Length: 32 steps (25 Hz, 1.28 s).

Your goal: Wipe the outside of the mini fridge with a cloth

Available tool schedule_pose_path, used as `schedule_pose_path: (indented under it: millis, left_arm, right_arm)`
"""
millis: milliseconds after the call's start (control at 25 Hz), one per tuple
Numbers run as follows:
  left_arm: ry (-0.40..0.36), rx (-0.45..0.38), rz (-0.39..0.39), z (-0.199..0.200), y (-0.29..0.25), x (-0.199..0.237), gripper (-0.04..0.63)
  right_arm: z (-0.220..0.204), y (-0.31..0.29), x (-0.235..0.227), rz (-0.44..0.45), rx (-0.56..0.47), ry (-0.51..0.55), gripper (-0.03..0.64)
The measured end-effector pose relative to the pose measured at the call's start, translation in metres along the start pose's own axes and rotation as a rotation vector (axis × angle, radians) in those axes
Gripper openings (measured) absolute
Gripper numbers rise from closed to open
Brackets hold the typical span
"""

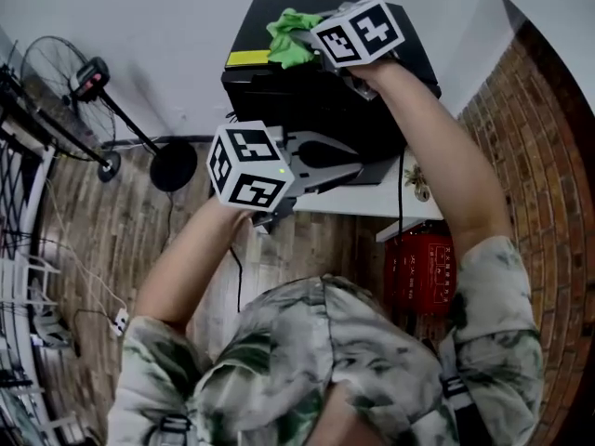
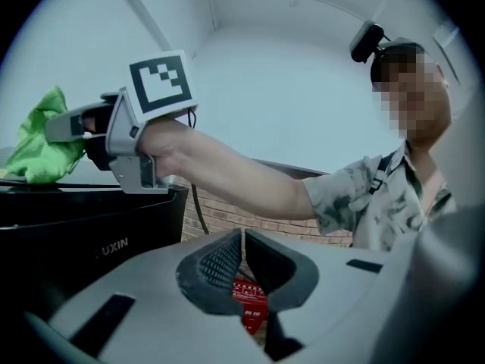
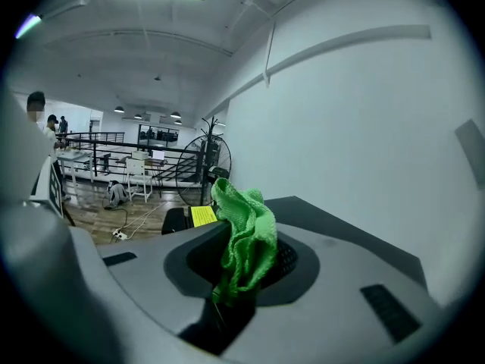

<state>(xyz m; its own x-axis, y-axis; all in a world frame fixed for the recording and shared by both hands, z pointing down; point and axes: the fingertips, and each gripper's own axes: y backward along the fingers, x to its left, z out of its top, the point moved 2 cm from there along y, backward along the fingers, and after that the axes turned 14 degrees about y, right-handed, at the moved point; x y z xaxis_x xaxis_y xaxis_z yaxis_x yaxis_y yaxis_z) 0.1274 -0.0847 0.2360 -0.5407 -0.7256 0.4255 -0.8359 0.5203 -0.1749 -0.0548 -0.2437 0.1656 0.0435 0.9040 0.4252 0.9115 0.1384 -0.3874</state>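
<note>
Gripping: the right hand-held gripper (image 3: pixel 242 268) is clamped on the green cloth (image 3: pixel 246 230) — the fabric bunches up out of its jaws.
Cloth: right at the tip of the right hand-held gripper (image 1: pixel 314 45), down on the top of the mini fridge (image 1: pixel 279 96) near its front edge.
Mini fridge: black, directly under the right hand-held gripper and just ahead of the left one; it sits on a white counter (image 1: pixel 372 201).
Left hand-held gripper (image 2: pixel 241 252): jaws pushed together with only a sliver of a gap, nothing in them — it's held lower than the right one, off the fridge's front face.
Yellow label (image 3: pixel 203 215): on the fridge top, just past the cloth.
Fan (image 1: pixel 56 82): on the floor, well off to the left hand-held gripper's left.
</note>
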Motion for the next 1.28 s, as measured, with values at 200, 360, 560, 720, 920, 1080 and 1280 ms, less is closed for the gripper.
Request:
schedule_pose_path:
  millis: [200,360,560,720,920,1080,1280]
  left_arm:
    - [0.002,0.017,-0.035,0.004,-0.022,0.002,0.029]
    - [0.01,0.035,-0.074,0.006,-0.044,0.003,0.029]
    - [0.016,0.027,-0.102,0.017,-0.065,0.008,0.029]
    - [0.012,0.022,-0.117,0.025,-0.083,0.011,0.029]
    - [-0.012,0.021,-0.135,0.034,-0.097,0.012,0.029]
    - [-0.036,0.041,-0.181,0.039,-0.098,0.006,0.029]
    - [-0.052,0.067,-0.214,0.047,-0.084,0.005,0.029]
  right_arm:
    - [-0.046,0.036,-0.032,-0.04,0.056,-0.016,0.095]
    - [-0.08,0.075,-0.059,-0.083,0.087,-0.046,0.094]
    - [-0.102,0.122,-0.083,-0.109,0.152,-0.034,0.094]
    - [-0.132,0.146,-0.1,-0.115,0.258,0.012,0.094]
    - [-0.118,0.154,-0.112,-0.087,0.194,-0.016,0.094]
    - [-0.063,0.118,-0.097,-0.03,0.09,0.003,0.094]
    - [0.003,0.039,-0.063,0.068,0.0,-0.014,0.094]
